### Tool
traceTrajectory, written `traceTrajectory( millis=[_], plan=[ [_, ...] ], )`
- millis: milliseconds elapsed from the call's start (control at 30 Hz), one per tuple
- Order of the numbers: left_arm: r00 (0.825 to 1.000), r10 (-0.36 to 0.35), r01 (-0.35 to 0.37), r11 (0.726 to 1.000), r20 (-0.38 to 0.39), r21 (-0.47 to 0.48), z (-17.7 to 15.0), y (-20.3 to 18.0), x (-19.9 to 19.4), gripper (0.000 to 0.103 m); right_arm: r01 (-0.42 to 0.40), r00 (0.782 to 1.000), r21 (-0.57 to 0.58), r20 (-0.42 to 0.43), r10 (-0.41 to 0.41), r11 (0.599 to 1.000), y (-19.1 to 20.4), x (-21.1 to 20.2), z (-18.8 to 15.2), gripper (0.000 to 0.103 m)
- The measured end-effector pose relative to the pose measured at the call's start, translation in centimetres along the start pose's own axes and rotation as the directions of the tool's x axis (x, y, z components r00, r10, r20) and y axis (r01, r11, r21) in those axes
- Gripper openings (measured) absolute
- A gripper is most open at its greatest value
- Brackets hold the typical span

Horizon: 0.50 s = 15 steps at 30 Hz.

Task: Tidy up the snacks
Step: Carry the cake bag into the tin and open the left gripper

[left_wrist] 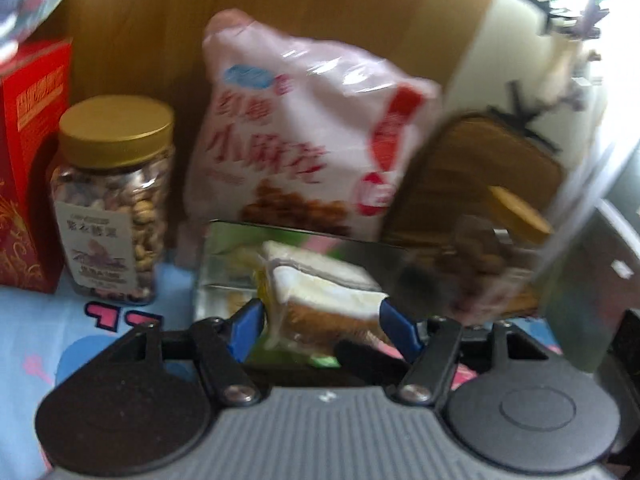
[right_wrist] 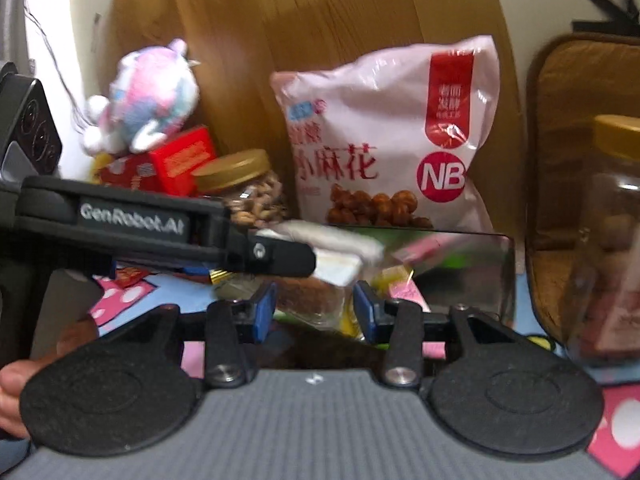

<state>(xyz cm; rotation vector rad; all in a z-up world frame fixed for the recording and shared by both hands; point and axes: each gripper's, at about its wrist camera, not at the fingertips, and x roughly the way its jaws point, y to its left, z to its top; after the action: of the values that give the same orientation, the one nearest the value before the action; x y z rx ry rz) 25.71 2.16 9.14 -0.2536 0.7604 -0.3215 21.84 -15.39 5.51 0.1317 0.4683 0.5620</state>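
Two-tone patterned cloth (left_wrist: 32, 344), wooden backboard (left_wrist: 160, 20)

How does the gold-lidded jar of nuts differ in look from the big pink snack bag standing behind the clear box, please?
The jar of nuts is a rigid, clear container, so its contents show; the pink snack bag is soft, crinkled and opaque, showing only a printed picture of the snack. The jar is closed by a gold screw lid, whereas the bag has no lid. The jar is shorter and narrower than the bag. Both stand upright against the wooden board and carry printed labels.
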Motion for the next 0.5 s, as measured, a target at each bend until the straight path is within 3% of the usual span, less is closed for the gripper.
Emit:
traceTrajectory(
  millis=[67,133,233,300,400,500],
  plan=[
    [0.999,0.044,-0.044,0.999,-0.015,-0.008,0.0,0.9,1.3,0.068,0.005,1.0,-0.025,0.002,-0.005,1.0,0.4,0.3,-0.2,0.052],
    [0.999,0.044,-0.045,0.999,-0.008,-0.014,-0.2,1.6,1.5,0.069,0.023,0.999,-0.053,0.027,-0.021,0.998,0.7,-0.2,-0.3,0.053],
    [1.0,0.002,-0.002,1.0,0.025,-0.024,-0.5,1.9,-0.3,0.07,0.041,0.995,-0.058,0.091,-0.036,0.997,0.8,-2.6,-0.8,0.053],
    [0.996,-0.04,0.043,0.999,0.079,-0.029,-1.0,2.3,-2.9,0.07,-0.002,0.992,-0.017,0.123,0.004,1.0,0.6,-5.1,-1.8,0.053],
    [0.986,-0.092,0.1,0.994,0.14,-0.05,-2.8,3.0,-6.5,0.07,-0.062,0.996,0.041,0.06,0.06,0.997,0.5,-6.6,-4.3,0.055],
    [0.983,-0.136,0.145,0.987,0.12,-0.07,-5.1,3.6,-7.6,0.07,-0.032,0.999,0.074,-0.024,0.034,0.997,0.3,-5.5,-6.4,0.055]
  ],
)
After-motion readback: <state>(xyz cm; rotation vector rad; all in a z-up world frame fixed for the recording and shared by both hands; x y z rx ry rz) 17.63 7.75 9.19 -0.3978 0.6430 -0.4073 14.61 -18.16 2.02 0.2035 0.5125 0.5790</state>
